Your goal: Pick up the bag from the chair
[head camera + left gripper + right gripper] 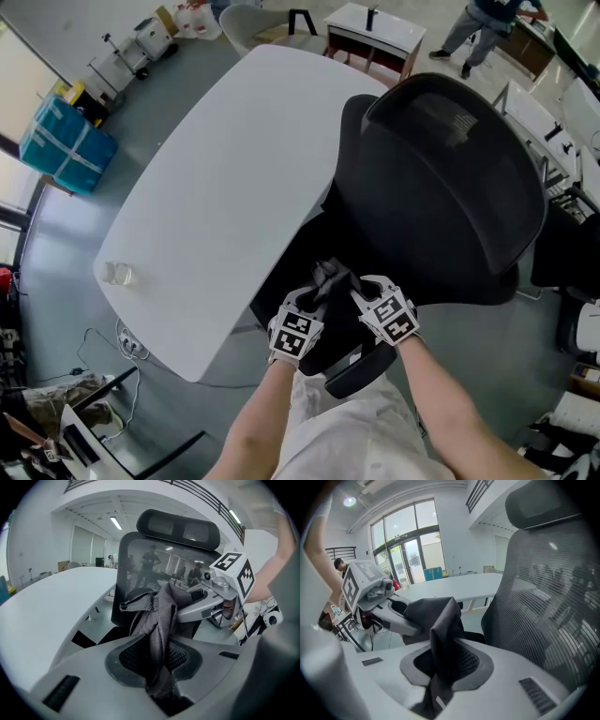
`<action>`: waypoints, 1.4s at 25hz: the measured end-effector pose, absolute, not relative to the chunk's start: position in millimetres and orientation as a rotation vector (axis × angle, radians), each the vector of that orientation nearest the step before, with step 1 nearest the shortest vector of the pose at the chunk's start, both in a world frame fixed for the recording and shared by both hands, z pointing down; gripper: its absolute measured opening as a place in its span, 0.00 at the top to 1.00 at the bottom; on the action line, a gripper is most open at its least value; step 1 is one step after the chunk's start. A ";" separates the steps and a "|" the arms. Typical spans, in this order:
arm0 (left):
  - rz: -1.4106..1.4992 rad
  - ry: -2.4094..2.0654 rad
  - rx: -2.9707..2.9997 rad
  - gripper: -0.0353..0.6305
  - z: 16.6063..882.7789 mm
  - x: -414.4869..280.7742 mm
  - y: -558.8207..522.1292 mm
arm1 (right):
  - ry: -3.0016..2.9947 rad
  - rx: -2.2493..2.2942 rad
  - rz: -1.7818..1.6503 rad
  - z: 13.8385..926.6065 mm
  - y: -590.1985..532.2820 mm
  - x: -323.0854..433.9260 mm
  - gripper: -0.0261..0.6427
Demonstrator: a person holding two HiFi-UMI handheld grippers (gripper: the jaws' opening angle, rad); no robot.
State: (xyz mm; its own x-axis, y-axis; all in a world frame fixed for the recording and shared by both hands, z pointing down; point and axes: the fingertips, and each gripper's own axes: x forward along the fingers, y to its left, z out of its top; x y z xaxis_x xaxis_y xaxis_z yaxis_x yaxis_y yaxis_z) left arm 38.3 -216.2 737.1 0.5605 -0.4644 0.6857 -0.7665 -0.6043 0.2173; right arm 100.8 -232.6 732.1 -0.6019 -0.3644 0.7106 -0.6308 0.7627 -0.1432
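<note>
Dark woven bag (330,277) bunched upright, clamped by left gripper (158,665) and right gripper (440,663)

legible text: none i can read. my left gripper (317,291) and right gripper (356,292) bear only black-and-white square marker patterns; small white tag (439,701) on the bag (443,620) i grip, too small to read

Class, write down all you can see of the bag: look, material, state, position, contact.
The bag is dark grey woven fabric with a webbing strap, limp and bunched into folds. Both the left gripper and right gripper are shut on it from opposite sides, in front of the black mesh chair.
</note>
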 end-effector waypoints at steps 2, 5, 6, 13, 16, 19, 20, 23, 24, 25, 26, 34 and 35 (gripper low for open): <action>0.803 -0.996 2.291 0.80 732.6 39.1 -213.7 | -2.275 0.759 0.517 728.9 -230.0 101.0 0.86; 0.804 -1.016 2.288 0.82 723.7 40.4 -208.6 | -2.283 0.772 0.525 722.6 -224.5 103.4 0.87; 0.802 -1.017 2.291 0.82 721.1 41.7 -207.1 | -2.287 0.778 0.524 719.7 -223.2 104.6 0.87; 0.800 -0.997 2.324 0.84 699.5 48.1 -198.7 | -2.296 0.829 0.522 700.1 -212.8 109.2 0.89; 0.786 -1.017 2.338 0.84 682.9 51.0 -197.0 | -2.312 0.878 0.506 682.5 -210.7 111.2 0.89; 0.778 -1.033 2.372 0.85 664.2 53.8 -196.3 | -2.328 0.923 0.509 665.4 -206.0 115.3 0.90; 0.773 -1.040 2.385 0.85 657.1 54.2 -196.9 | -2.336 0.938 0.505 658.9 -205.5 116.0 0.90; 0.749 -1.077 2.423 0.85 632.9 53.1 -201.9 | -2.365 0.987 0.484 636.1 -208.1 115.4 0.90; 0.740 -1.090 2.435 0.85 623.8 52.9 -204.2 | -2.375 1.002 0.474 627.9 -209.9 115.3 0.90; 0.732 -1.103 2.446 0.85 614.7 52.9 -206.6 | -2.385 1.016 0.461 619.1 -211.9 115.2 0.91; 0.723 -1.114 2.458 0.85 605.7 53.0 -208.9 | -2.395 1.029 0.446 610.2 -214.1 115.3 0.91; 0.668 -1.203 2.580 0.85 525.4 54.5 -226.5 | -2.486 1.135 0.300 528.5 -230.5 117.0 0.91; 0.660 -1.213 2.598 0.85 514.9 54.2 -228.6 | -2.498 1.147 0.281 518.5 -231.8 117.0 0.91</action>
State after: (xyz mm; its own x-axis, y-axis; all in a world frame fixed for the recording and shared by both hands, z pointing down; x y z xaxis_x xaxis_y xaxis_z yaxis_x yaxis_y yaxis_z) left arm 54.2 -228.6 514.9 0.5637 -0.6765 0.4738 -0.7654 -0.6435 -0.0081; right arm 117.0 -231.8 518.5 -0.5967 -0.6862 0.4159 -0.7615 0.6477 -0.0239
